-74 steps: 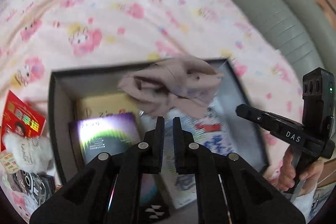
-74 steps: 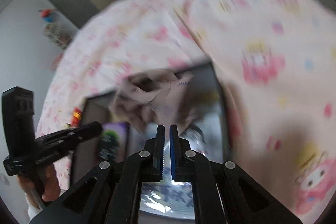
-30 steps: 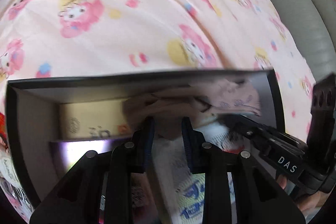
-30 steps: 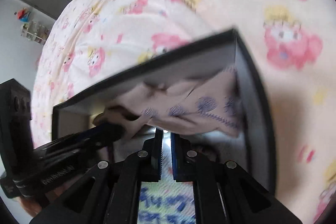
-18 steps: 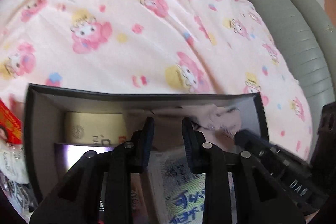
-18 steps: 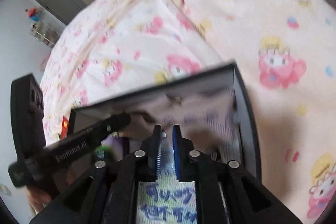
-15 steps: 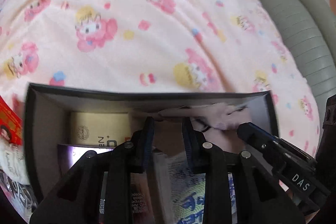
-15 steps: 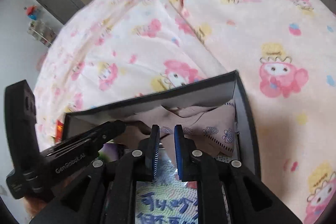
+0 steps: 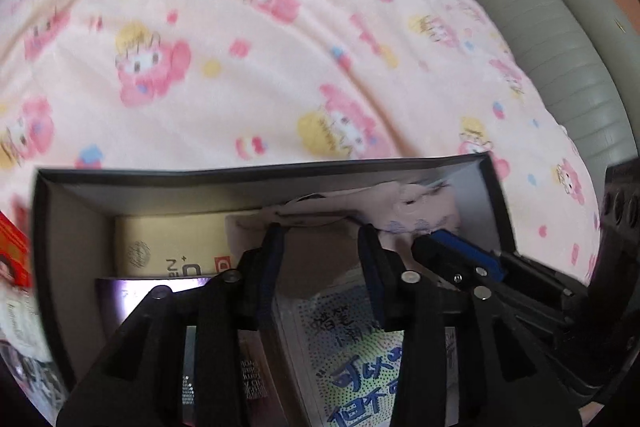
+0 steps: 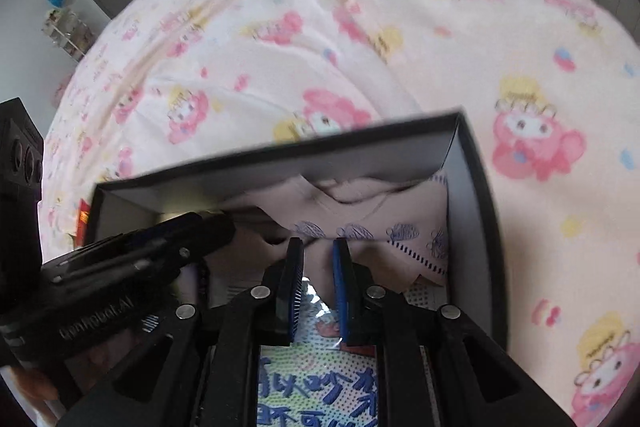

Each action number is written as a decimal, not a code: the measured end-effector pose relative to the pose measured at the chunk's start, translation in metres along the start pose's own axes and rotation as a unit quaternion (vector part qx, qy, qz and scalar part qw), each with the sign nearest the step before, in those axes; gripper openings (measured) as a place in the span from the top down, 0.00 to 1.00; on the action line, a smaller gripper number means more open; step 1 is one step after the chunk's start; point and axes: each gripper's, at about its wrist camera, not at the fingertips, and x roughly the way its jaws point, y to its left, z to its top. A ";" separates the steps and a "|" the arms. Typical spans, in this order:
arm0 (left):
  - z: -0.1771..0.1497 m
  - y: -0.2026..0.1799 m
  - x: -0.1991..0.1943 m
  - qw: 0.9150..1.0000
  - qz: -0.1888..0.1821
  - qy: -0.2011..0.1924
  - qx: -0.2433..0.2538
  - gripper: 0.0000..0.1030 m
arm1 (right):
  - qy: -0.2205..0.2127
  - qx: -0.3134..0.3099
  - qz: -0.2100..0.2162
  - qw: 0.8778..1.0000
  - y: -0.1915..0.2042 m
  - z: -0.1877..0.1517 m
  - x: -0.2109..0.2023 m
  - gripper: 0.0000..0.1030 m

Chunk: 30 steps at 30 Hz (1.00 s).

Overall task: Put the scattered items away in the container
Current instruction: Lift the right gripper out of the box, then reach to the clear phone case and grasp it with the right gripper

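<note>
Cloth drop-off looks basically done. The beige patterned cloth (image 10: 360,223) sits inside the black box (image 10: 472,211) on the bed, against its far wall. Both the left tongs (image 9: 320,231) and right tongs (image 10: 317,245) have just been opening, nothing pinched. Next I'd guess the red packet (image 9: 12,251) left of the box.

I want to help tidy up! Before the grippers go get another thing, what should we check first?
1. Beige cloth inside black box: ok.
2. Left gripper let go, jaws just opening, nothing pinched: ok.
3. Right gripper let go, jaws just opening: ok.
4. Cloth free of the fingertips: cannot tell, it lies close.
5. All scattered items in: not ok, red packet lies outside the box.
</note>
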 end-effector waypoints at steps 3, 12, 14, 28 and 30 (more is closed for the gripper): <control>-0.015 -0.009 -0.023 0.999 0.010 -0.026 0.032 0.61 | -0.032 -0.010 -0.027 0.999 0.006 -0.007 -0.023 0.82; -0.081 -0.047 -0.112 0.992 -0.015 -0.079 0.100 0.61 | -0.122 -0.016 -0.022 0.992 0.026 -0.083 -0.121 0.82; -0.100 -0.055 -0.128 0.991 -0.021 -0.076 0.108 0.61 | -0.126 -0.018 -0.017 0.992 0.030 -0.102 -0.139 0.82; -0.182 0.012 -0.221 0.993 -0.014 -0.091 0.070 0.61 | -0.107 -0.104 0.042 0.988 0.132 -0.166 -0.164 0.82; -0.186 0.037 -0.229 0.994 -0.013 -0.097 0.045 0.61 | -0.096 -0.121 0.061 0.986 0.156 -0.164 -0.154 0.82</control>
